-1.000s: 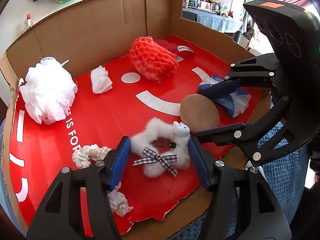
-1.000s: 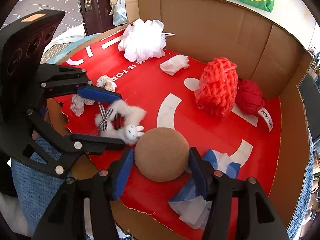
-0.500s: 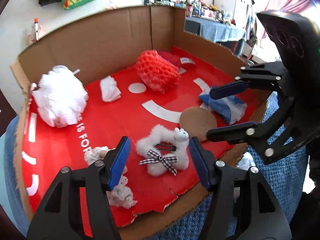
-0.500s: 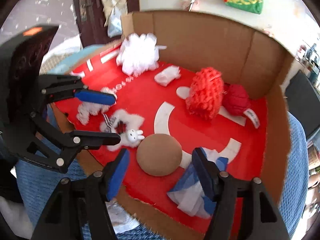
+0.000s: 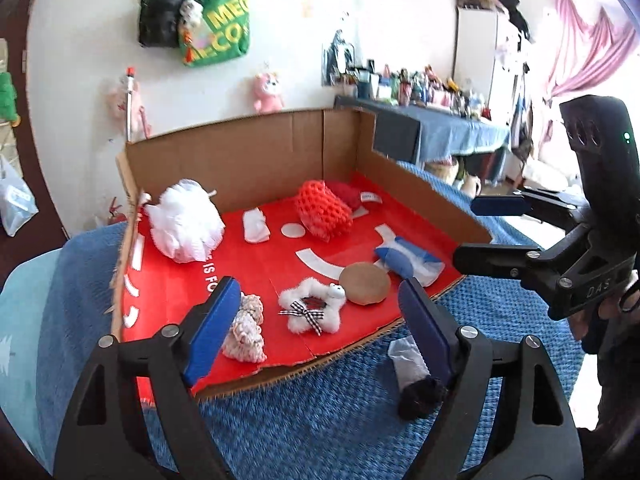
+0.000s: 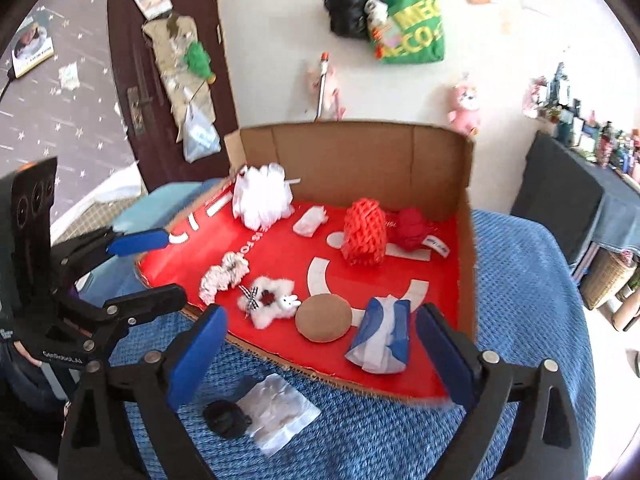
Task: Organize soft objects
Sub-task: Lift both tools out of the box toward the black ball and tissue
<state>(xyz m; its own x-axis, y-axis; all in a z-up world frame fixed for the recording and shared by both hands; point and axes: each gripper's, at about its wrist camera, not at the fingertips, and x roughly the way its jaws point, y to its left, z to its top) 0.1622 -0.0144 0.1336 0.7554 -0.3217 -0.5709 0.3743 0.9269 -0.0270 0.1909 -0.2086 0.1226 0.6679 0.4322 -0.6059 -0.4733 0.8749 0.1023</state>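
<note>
Both grippers hang above the blue blanket [image 5: 320,420] at the near edge of the cardboard tray [image 5: 256,148] — nothing gripped. The left gripper [image 5: 320,332] has its jaws opening on empty air; the right gripper [image 6: 320,344] is spreading too, also empty. On the tray's red floor, the fluffy white star toy [image 5: 310,312] lies by the near edge, the brown round pad [image 5: 365,283] just beside it, the blue-and-white pouch [image 6: 382,336] next along. The white mesh pouf [image 5: 184,220] and red net bundle [image 5: 323,212] sit near the tray's back wall.
</note>
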